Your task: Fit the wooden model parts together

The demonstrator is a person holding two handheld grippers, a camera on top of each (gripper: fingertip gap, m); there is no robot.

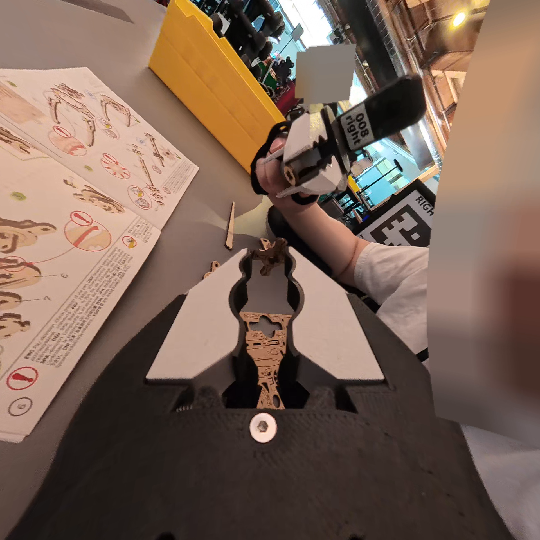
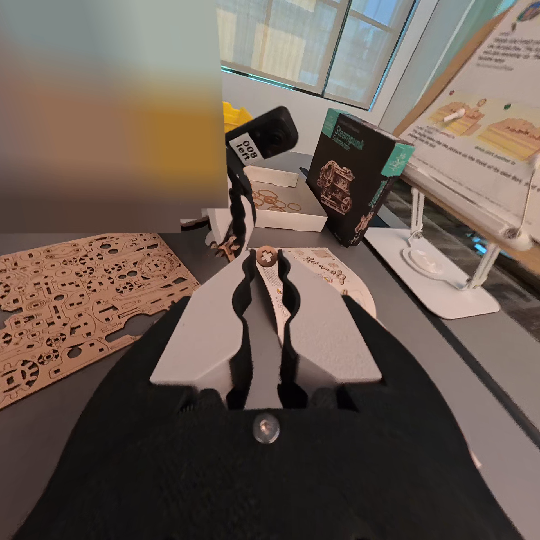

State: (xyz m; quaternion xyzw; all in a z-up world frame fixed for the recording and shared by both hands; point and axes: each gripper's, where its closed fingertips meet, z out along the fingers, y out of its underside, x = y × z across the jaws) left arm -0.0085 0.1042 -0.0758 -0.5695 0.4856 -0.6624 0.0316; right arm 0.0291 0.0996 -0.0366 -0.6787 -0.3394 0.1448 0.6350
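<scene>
Wooden disc (image 2: pixel 266 256) pinched at right gripper (image 2: pixel 265 257) fingers; left gripper (image 1: pixel 270 257) fingers grip joint piece (image 1: pixel 270 258)

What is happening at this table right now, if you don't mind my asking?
A person is putting together a wooden model kit with a hand-held gripper in each hand. The left gripper pinches a small cross-shaped wooden assembly at its tips, just above the grey table. The right gripper is raised off the table, its jaws shut on a small round wooden disc with a cross-shaped hole. The two parts are not yet joined. An instruction sheet and a punched-out part sheet lie alongside.
</scene>
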